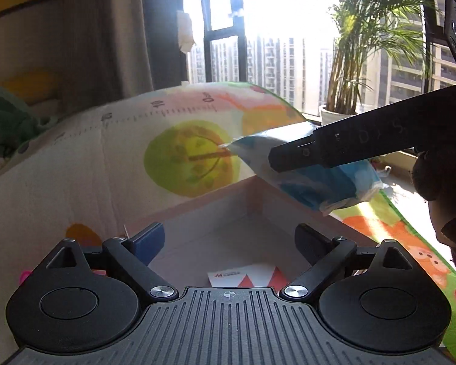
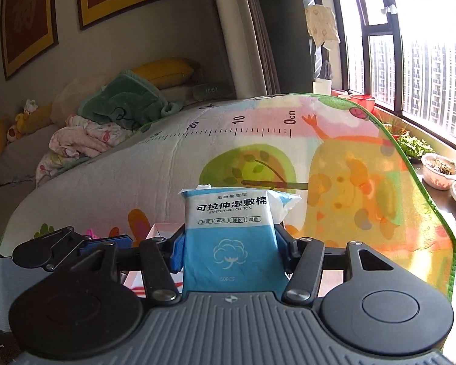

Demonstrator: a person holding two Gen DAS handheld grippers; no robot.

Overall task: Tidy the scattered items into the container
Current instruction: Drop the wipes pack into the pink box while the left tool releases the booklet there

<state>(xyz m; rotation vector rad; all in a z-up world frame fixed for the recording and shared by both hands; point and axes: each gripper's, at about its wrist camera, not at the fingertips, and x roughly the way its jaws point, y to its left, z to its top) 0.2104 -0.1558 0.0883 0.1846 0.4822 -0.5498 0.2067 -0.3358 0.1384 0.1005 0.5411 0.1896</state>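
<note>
Two grippers, right gripper (image 2: 229,248) clasping cotton-pad pack (image 2: 228,228) (blue), left gripper (image 1: 228,243) agape

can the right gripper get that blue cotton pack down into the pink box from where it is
Probably yes. The right gripper holds the cotton pack over the pink box corner, whose top is open; the left gripper hangs open nearby.
</note>
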